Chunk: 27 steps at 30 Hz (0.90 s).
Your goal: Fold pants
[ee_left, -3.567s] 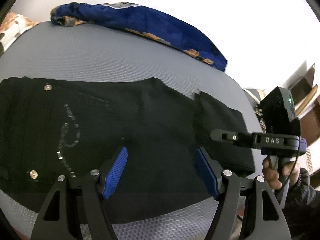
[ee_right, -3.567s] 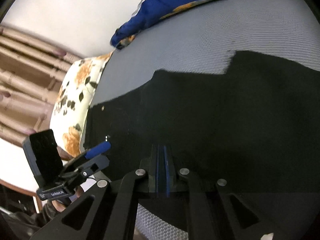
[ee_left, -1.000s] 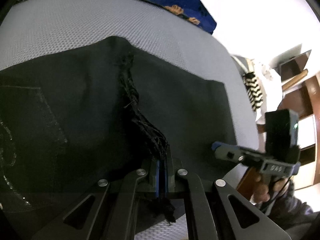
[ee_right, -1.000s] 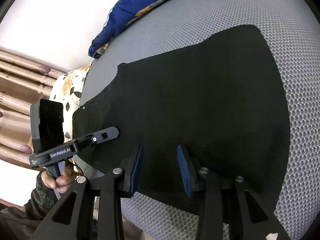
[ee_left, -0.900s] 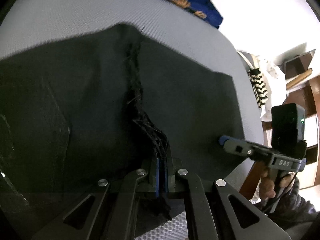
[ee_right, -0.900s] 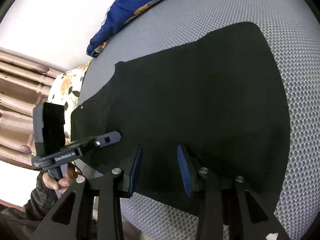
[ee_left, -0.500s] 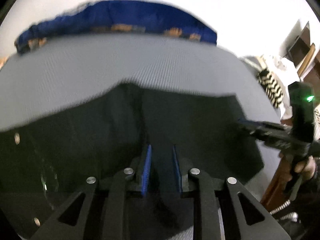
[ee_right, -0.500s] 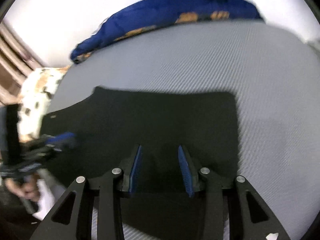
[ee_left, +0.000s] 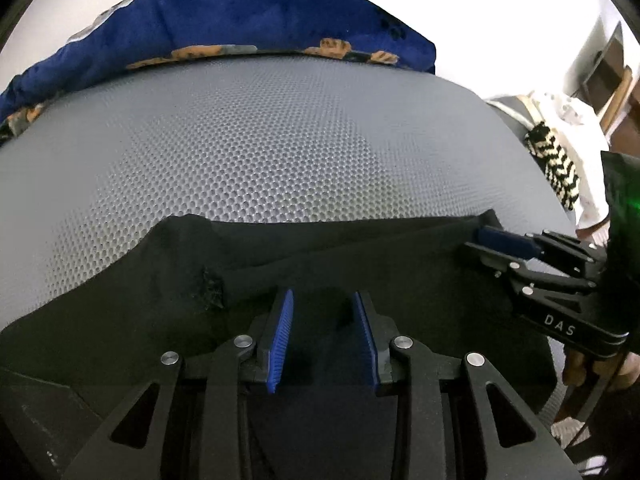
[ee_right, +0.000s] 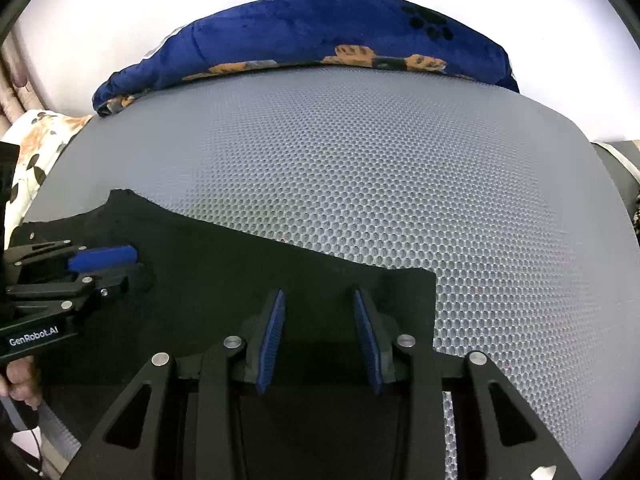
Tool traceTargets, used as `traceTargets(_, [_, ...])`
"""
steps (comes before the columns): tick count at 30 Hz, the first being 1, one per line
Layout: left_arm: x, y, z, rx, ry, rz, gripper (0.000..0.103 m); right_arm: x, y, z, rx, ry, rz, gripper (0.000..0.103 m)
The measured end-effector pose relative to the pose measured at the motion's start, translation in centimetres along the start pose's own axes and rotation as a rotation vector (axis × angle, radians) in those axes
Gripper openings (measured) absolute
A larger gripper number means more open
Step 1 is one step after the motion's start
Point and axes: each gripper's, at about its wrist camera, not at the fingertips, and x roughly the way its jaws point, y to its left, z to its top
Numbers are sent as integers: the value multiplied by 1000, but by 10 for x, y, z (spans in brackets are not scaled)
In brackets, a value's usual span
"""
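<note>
You are working over black pants [ee_left: 152, 320] that lie folded and flat on a grey honeycomb-mesh mattress [ee_left: 260, 152], along its near edge. Your left gripper [ee_left: 324, 332] hangs above the fabric with its blue pads apart; its jaws are opening, and no cloth is pinched between them, the pants being visible only as the surface below the gap. Just left of that gripper, a frayed, ragged spot [ee_left: 210, 288] marks the edge of an upper layer of cloth. Your right gripper [ee_right: 320, 336] is released in the same way, pads apart over the right-hand end of the pants near the square far corner [ee_right: 428, 276] of the fold, with nothing clamped. Each gripper appears in the other's view: the right one at the right margin of the left wrist view, over the far right corner of the fabric, and the left one at the left margin of the right wrist view, held by a hand [ee_right: 18, 380]. A blue blanket [ee_right: 320, 36] with orange prints lies along the far edge of the mattress.
</note>
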Motion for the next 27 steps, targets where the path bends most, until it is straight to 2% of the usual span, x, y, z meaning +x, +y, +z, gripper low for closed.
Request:
traceTargets(4, [-4,-6,-5,24,2,40,34,-6,1,-4,-1,12,10,34])
traceTargets(8, [-14,-3,-12,1,10,44,51,-13,-1,-17,9,39,25,34])
traceTargets(9, [-18,-3,-14,-2,10,52,53,-15,-1,-22,14,46,32,34])
traceTargets(17, [-56,7,-40,-8,3,148,53,-33,36,-63,-58,98,54,37])
traceTargets(21, [-77,11,-53,4,-15,206,56,-36,67,-73,-107,112,103,38])
traceTargets(25, [-99,22,-68,-35,-31,227,58,-35,100,-79,-146,130,171,38])
traceTargets(27, [-109,29,-75,-56,-39,239,59,-35,113,-81,-176,129,171,39])
